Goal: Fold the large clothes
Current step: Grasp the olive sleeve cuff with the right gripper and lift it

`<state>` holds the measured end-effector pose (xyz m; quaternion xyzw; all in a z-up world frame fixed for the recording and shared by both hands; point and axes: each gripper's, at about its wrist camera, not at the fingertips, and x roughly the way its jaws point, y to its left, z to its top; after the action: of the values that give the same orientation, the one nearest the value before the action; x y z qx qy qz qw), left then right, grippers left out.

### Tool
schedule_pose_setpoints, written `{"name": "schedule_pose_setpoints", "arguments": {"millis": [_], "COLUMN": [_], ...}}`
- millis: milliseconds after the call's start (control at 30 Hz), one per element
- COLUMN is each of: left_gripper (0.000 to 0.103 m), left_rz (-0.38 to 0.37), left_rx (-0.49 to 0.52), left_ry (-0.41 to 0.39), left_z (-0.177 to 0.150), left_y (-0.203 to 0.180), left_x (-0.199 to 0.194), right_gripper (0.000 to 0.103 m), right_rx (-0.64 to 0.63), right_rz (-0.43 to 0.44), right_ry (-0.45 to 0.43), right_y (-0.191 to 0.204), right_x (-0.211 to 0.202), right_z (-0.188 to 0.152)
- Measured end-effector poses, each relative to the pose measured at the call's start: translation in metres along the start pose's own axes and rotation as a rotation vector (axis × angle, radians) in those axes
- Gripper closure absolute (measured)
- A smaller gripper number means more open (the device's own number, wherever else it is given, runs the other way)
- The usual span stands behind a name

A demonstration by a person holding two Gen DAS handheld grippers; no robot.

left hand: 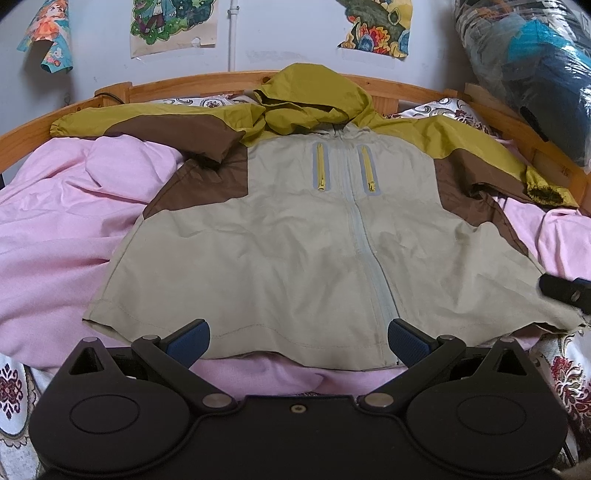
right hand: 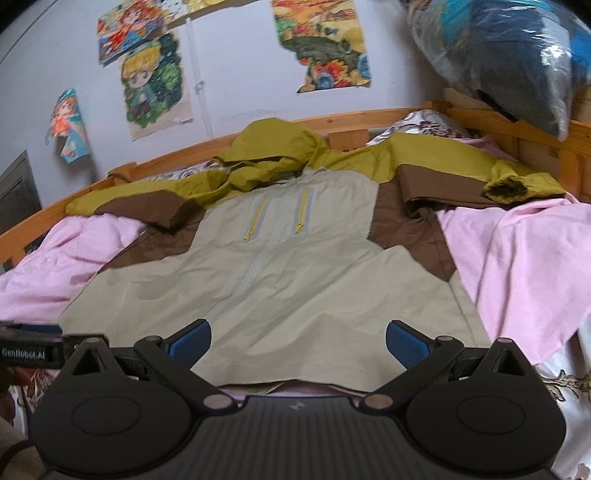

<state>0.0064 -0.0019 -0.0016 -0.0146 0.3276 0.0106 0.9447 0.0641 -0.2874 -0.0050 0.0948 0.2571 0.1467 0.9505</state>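
Note:
A hooded jacket (left hand: 295, 236), beige with brown side panels and olive-yellow hood and sleeves, lies front up and spread flat on a pink sheet (left hand: 66, 221). It also shows in the right wrist view (right hand: 288, 273). My left gripper (left hand: 297, 341) is open and empty, just above the jacket's bottom hem near the zip. My right gripper (right hand: 297, 341) is open and empty over the hem's right half. The right gripper's tip shows at the left wrist view's right edge (left hand: 565, 291). Both sleeves lie out sideways.
A wooden bed frame (left hand: 184, 83) runs behind the jacket, against a wall with cartoon posters (left hand: 170, 22). A plastic-wrapped bundle (left hand: 528, 74) sits at the back right corner. A patterned cover (left hand: 565, 380) shows at the bed's near edge.

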Motion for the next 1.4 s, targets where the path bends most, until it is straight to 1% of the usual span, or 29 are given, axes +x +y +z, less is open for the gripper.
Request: {"name": "schedule_pose_setpoints", "arguments": {"millis": [100,233,300,400,467,533,567,700,767,833,867,900,933,967,1000,1033,1067,1100,1133,1167,1267,1333,1400], "left_gripper": [0.001,0.001,0.001,0.001,0.001,0.001,0.001,0.001,0.001,0.001,0.001,0.001,0.001,0.001,0.001,0.001,0.001,0.001,0.001,0.001,0.001,0.001,0.001], "left_rz": [0.006,0.027,0.024,-0.001,-0.025,-0.050,-0.060,-0.084,-0.084,-0.070,-0.058,-0.048,-0.042,-0.039,-0.037,-0.033,-0.030,-0.028,-0.028,-0.027,-0.020,-0.005,0.013], "left_rx": [0.015,0.044,0.053,0.065,0.067,0.071,0.073,0.089,0.100,0.111,0.110,0.106,0.099,0.089,0.078,0.068,0.058,0.051,0.044,0.038,0.021,0.003,-0.022], "left_ry": [-0.001,-0.030,-0.035,-0.025,-0.010,0.000,0.002,0.037,0.056,0.076,0.088,0.098,0.108,0.115,0.118,0.118,0.116,0.114,0.110,0.104,0.086,0.066,0.047], "left_z": [0.014,0.050,0.070,0.100,0.116,0.129,0.132,0.136,0.135,0.133,0.131,0.130,0.129,0.128,0.128,0.127,0.128,0.129,0.129,0.130,0.135,0.138,0.140], "left_y": [-0.003,-0.012,-0.019,-0.032,-0.041,-0.051,-0.055,-0.066,-0.065,-0.060,-0.056,-0.053,-0.049,-0.045,-0.041,-0.037,-0.034,-0.031,-0.028,-0.026,-0.018,-0.011,-0.004], "left_x": [0.005,0.017,0.027,0.048,0.064,0.080,0.087,0.117,0.126,0.134,0.137,0.140,0.143,0.144,0.145,0.145,0.144,0.144,0.142,0.141,0.134,0.128,0.122], "right_gripper": [0.000,0.000,0.000,0.000,0.000,0.000,0.000,0.001,0.004,0.011,0.018,0.028,0.033,0.044,0.051,0.054,0.066,0.089,0.094,0.094,0.095,0.095,0.096], "right_rx": [0.030,0.021,0.025,0.071,0.072,-0.048,-0.125,-0.411,-0.480,-0.503,-0.506,-0.503,-0.498,-0.493,-0.482,-0.463,-0.439,-0.422,-0.415,-0.405,-0.337,-0.276,-0.224], "right_rz": [-0.041,-0.120,-0.182,-0.272,-0.366,-0.492,-0.527,-0.611,-0.616,-0.624,-0.629,-0.629,-0.631,-0.641,-0.641,-0.625,-0.608,-0.597,-0.594,-0.575,-0.467,-0.365,-0.233], "right_ry": [-0.021,-0.063,-0.073,-0.100,-0.114,-0.130,-0.124,-0.042,-0.006,0.036,0.057,0.078,0.094,0.106,0.114,0.112,0.101,0.088,0.069,0.045,-0.062,-0.128,-0.182], "right_y": [-0.015,-0.044,-0.063,-0.102,-0.124,-0.134,-0.138,-0.153,-0.159,-0.164,-0.168,-0.171,-0.173,-0.174,-0.177,-0.178,-0.177,-0.174,-0.169,-0.164,-0.138,-0.116,-0.089], "right_x": [-0.002,0.002,0.010,0.027,0.040,0.060,0.071,0.122,0.143,0.159,0.166,0.172,0.176,0.179,0.181,0.179,0.176,0.172,0.167,0.159,0.134,0.119,0.109], "right_z": [0.013,0.043,0.059,0.077,0.085,0.091,0.092,0.099,0.102,0.107,0.110,0.114,0.116,0.119,0.123,0.127,0.133,0.138,0.144,0.151,0.183,0.206,0.225]}}
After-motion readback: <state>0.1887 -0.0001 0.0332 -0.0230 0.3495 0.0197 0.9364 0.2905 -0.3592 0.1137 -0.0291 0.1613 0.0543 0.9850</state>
